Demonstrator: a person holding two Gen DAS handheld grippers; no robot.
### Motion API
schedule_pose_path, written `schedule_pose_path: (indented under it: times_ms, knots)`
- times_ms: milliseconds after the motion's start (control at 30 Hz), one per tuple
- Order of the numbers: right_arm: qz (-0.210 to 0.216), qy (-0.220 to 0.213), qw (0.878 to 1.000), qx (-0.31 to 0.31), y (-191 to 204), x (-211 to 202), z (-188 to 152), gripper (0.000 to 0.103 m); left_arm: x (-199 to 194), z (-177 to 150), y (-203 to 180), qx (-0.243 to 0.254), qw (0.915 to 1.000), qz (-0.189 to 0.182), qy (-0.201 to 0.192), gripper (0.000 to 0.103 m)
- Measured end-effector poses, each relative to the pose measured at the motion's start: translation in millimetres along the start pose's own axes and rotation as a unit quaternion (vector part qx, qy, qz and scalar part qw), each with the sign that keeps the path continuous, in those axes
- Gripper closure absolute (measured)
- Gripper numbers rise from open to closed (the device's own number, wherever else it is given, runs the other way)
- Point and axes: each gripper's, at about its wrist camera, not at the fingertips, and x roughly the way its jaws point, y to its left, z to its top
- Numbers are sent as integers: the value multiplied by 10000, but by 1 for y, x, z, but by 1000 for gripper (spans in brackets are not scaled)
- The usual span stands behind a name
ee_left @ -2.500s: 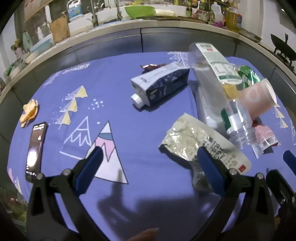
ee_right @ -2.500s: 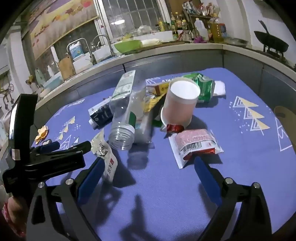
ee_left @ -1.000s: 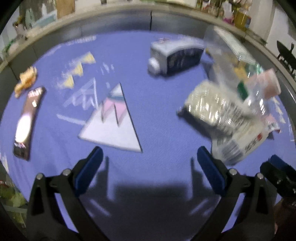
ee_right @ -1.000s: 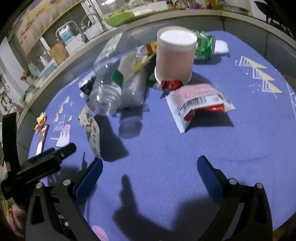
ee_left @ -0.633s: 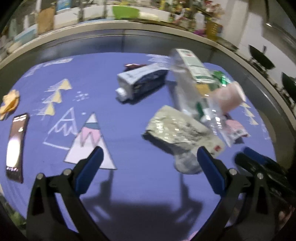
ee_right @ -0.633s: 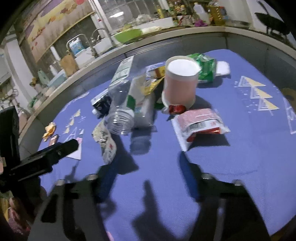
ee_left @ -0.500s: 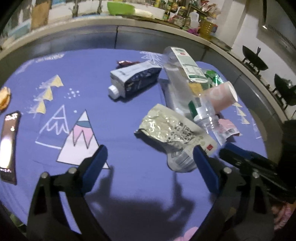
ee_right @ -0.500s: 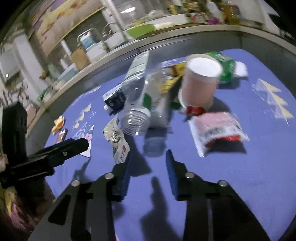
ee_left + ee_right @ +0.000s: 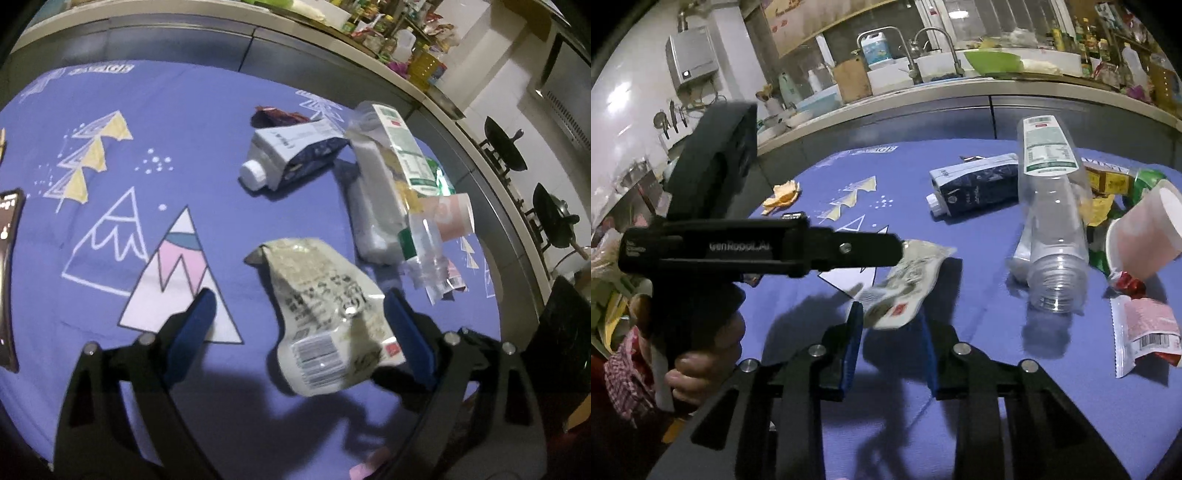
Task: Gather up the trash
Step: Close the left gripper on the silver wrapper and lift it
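1. The right gripper (image 9: 892, 332) has its fingers (image 9: 853, 336) drawn in to a narrow gap; they have just been closing. The barcode end of the silvery snack wrapper (image 9: 908, 277) shows between the tips. I cannot tell whether the pads actually press on it.
2. The left gripper (image 9: 299, 325) stands wide, having just closed a little. The same wrapper lies between its fingers (image 9: 192, 321): the right one is at the wrapper's edge, the left one well apart from it. It holds nothing.
3. The wrapper is crumpled, with its near end curled up off the blue patterned cloth of the table (image 9: 184, 110). It lies apart from the main heap.
4. Further out lie a clear plastic bottle (image 9: 1052, 229) on its side, a dark milk carton (image 9: 975, 184), a tipped pink paper cup (image 9: 1141, 240) and a red-and-white packet (image 9: 1145, 325). All sit on the table, uncollected.
5. Judged from this, the step in hand is the first pickup, and the wrapper is the target.
6. The next move calls for one gripper to clamp firmly on the raised end. Thin foil slips easily from a loose pinch.
7. No bin or bag is in view, so where the wrapper then goes cannot be said.
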Motion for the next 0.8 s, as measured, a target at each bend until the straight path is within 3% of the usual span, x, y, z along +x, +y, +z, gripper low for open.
schedule_pose_path:
  times_ms: [233,467,600,800]
  knots:
    - [-6,41,10000,-77,3,3,3,77,-8,-4,13,-72,9999,77,-16,15]
    - [40,317,9962,810,-32,12,-9,77,-6,-6,26,-164,9999,18,50,17]
    - [15,406,9919,1202,-47,12,-18,76,10,0,11,187,9997,-65,157,28]
    - [-95,528,9925,1101,-44,16,-22,76,48,5,-2,585,9961,-149,640,55]
